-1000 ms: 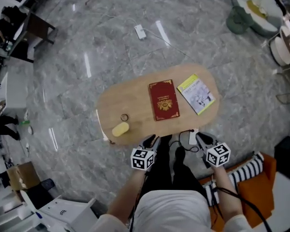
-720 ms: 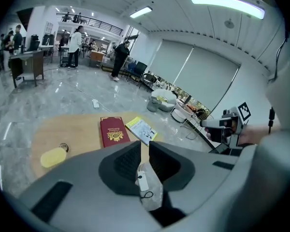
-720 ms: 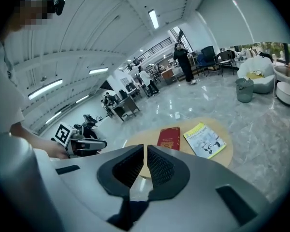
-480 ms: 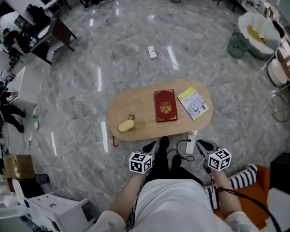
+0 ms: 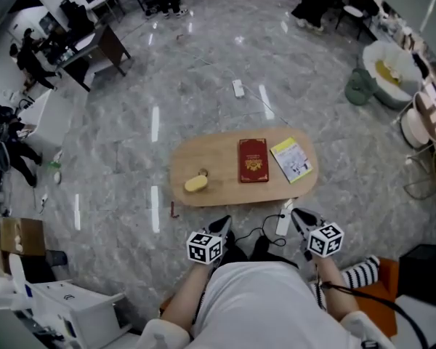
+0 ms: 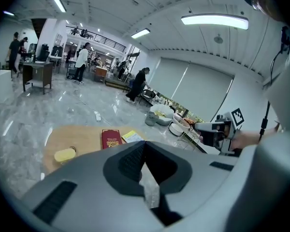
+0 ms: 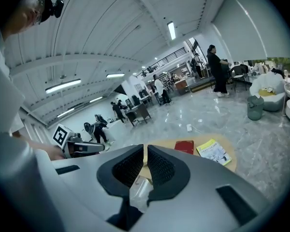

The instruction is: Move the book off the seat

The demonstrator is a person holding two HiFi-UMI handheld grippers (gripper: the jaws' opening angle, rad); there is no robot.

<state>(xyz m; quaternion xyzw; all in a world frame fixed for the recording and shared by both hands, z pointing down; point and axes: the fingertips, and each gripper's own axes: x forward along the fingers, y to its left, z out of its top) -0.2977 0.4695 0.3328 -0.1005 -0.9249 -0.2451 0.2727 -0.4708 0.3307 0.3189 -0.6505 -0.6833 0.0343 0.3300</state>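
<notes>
Red book (image 5: 253, 160) on table (image 5: 218, 162) — well beyond left gripper (image 5: 224, 226), right gripper (image 5: 297, 214)

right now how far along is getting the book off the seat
Looks done: the red book and the yellow booklet lie flat on the wooden table, and no book shows on the visible part of the orange seat. In hand: nothing; the left gripper and right gripper are shut and empty, short of the table. Left: apparently nothing, though the person hides much of the seat.
</notes>
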